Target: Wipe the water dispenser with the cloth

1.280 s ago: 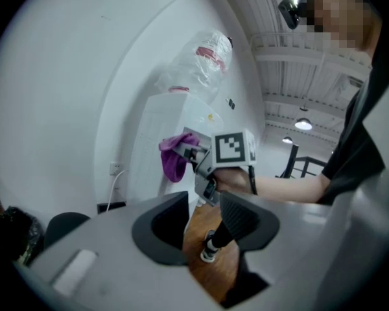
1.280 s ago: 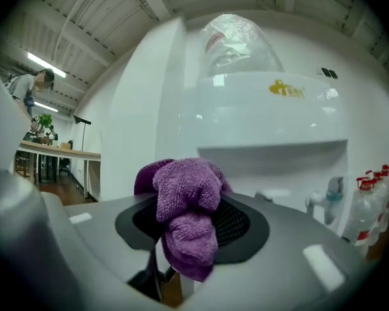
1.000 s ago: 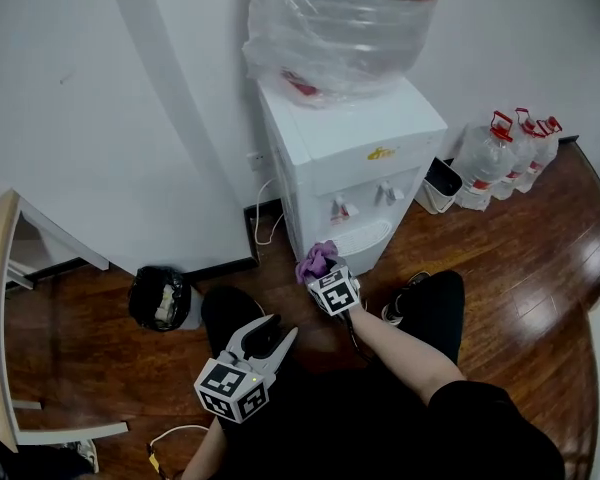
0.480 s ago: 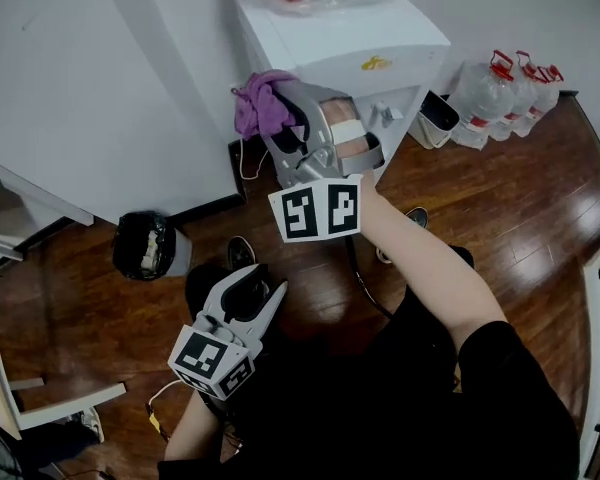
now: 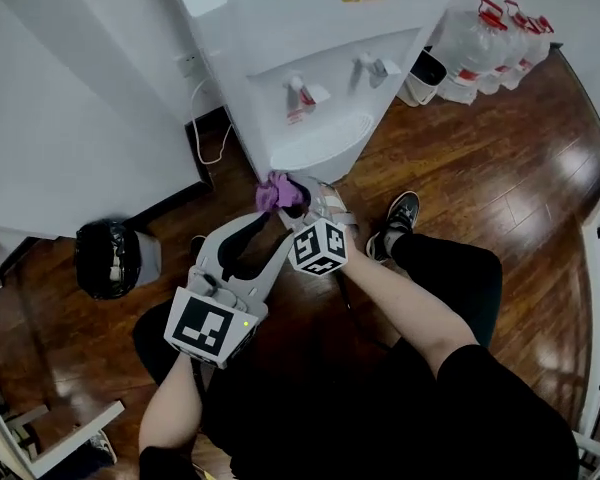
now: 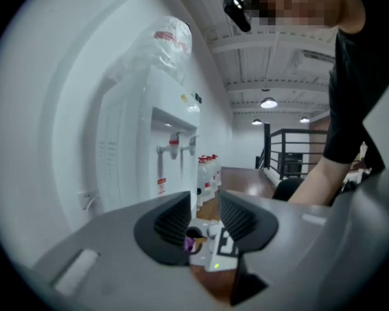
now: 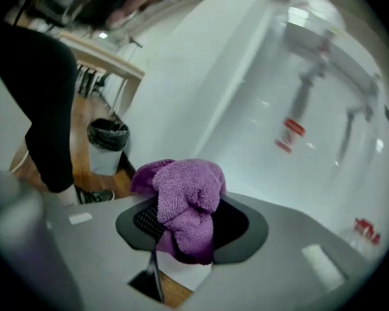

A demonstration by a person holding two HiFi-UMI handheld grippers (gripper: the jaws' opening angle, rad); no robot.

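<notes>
The white water dispenser (image 5: 310, 28) stands against the wall, with its two taps (image 5: 300, 93) above the drip tray. My right gripper (image 5: 290, 198) is shut on a bunched purple cloth (image 5: 275, 191), low at the dispenser's base front. In the right gripper view the cloth (image 7: 185, 203) bulges out between the jaws, close to the dispenser's front (image 7: 298, 109). My left gripper (image 5: 265, 233) sits just behind and left of the right one. Its jaws (image 6: 204, 222) are closing with nothing between them; through the narrow gap the cloth (image 6: 189, 243) shows.
A black-bagged trash bin (image 5: 110, 258) stands left by the wall. Several water jugs (image 5: 480, 43) sit right of the dispenser. A white power cable (image 5: 202, 133) hangs at the wall. The person's shoe (image 5: 392, 218) and legs are on the wooden floor below.
The right gripper with the cloth has come down from the dispenser's upper side to its base. The left gripper has moved up close behind it, and its jaws have narrowed.
</notes>
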